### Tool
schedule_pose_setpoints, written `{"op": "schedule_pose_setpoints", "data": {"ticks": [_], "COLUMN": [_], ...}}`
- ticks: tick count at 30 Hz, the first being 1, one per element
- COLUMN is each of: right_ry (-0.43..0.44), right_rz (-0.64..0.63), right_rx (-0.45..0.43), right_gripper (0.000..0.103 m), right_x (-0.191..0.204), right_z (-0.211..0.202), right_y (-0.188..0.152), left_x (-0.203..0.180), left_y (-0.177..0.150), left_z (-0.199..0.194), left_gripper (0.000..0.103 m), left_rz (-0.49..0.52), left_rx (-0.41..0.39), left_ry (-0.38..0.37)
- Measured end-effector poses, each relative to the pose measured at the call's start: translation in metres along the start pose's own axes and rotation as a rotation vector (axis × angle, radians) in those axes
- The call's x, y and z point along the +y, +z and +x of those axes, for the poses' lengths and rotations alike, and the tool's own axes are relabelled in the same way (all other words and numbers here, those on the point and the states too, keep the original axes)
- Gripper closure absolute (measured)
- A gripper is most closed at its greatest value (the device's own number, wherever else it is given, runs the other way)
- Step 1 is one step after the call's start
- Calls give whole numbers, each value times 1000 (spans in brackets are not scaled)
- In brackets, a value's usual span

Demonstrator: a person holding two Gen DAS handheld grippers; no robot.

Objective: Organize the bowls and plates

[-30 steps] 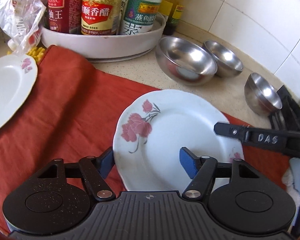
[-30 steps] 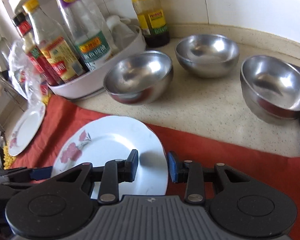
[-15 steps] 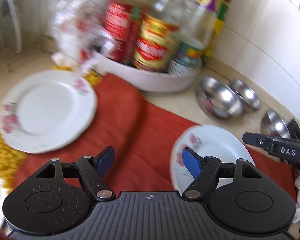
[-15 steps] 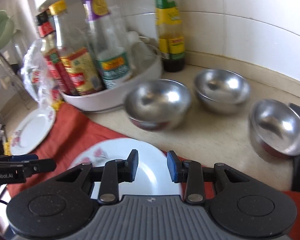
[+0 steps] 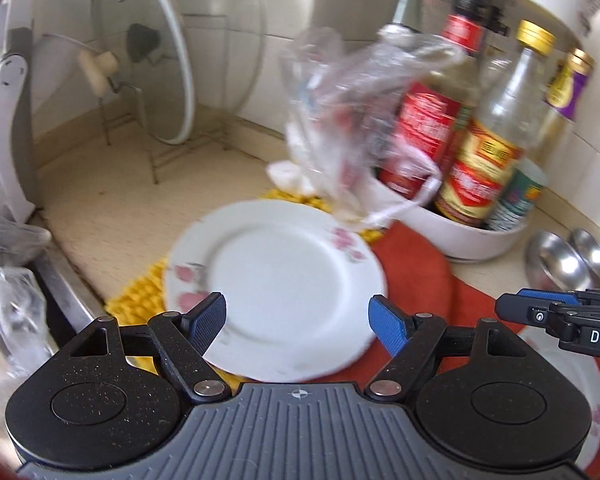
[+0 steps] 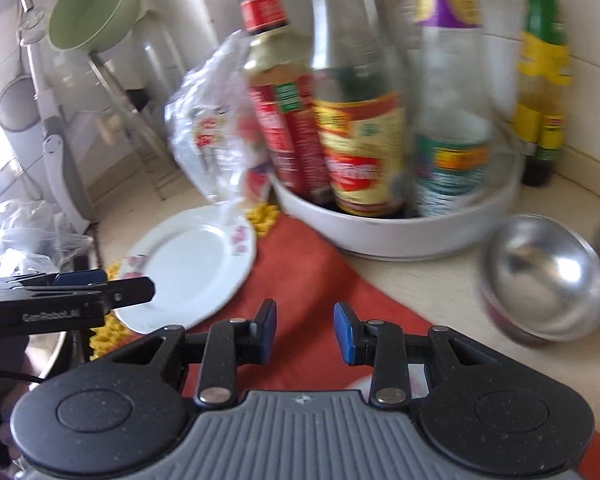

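On the right gripper's arm, seen at the right edge of the left wrist view, white letters read "DAS", cut off by the frame; on the left gripper's arm, seen in the right wrist view, the lettering reads roughly "GenRoboLAI", though it is small and blurred. Bottle labels in the white tray are red, yellow and green with Chinese print, too smeared to read.

A flowered white plate lies on the desk, partly on a yellow knobbly mat and partly on the red cloth. The left gripper hovers just above its near rim, jaws opening, with nothing pressed between the blue pads; the plate shows through the gap. The right gripper is over the red cloth, its jaws narrowly apart and empty. A second flowered plate shows beneath the grippers at the lower right of the left view.

Steel bowls sit on the bare desk to the right of the tray, one just beside another. A crumpled clear plastic bag leans against the tray, above the plate's far edge.

Beige speckled stone forms the desk, backed by white wall tiles. A glass pot lid stands upright in a wire rack in the corner, and a pale green bowl hangs higher up.
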State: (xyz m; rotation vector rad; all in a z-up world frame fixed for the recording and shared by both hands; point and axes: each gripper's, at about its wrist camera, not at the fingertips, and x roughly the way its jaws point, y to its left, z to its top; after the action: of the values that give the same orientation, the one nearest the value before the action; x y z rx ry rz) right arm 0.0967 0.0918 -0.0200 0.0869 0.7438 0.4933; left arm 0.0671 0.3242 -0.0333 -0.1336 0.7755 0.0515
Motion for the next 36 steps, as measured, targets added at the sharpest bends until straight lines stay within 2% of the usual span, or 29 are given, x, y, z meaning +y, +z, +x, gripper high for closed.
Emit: {"op": "schedule_pose_setpoints", "data": {"ticks": [7,16,30,36], "right_ry": [48,51,74,108], "right_rz": [13,25,54,56], "right_rx": [56,94,142,140], "right_gripper": [68,68,68,68], "right_x": [26,39,39,46], "right_z": [37,68,99,109], "right_y": [11,20,23,21], "left_x": [31,52,53,51], "left_y": [11,18,23,24], "left_z": [26,49,83,90], "left_gripper": [21,21,19,10], "left_rz": [-20,-34,-15,-13], "left_rx": [33,60,108,113], "left_ry": [24,26,25,14]}}
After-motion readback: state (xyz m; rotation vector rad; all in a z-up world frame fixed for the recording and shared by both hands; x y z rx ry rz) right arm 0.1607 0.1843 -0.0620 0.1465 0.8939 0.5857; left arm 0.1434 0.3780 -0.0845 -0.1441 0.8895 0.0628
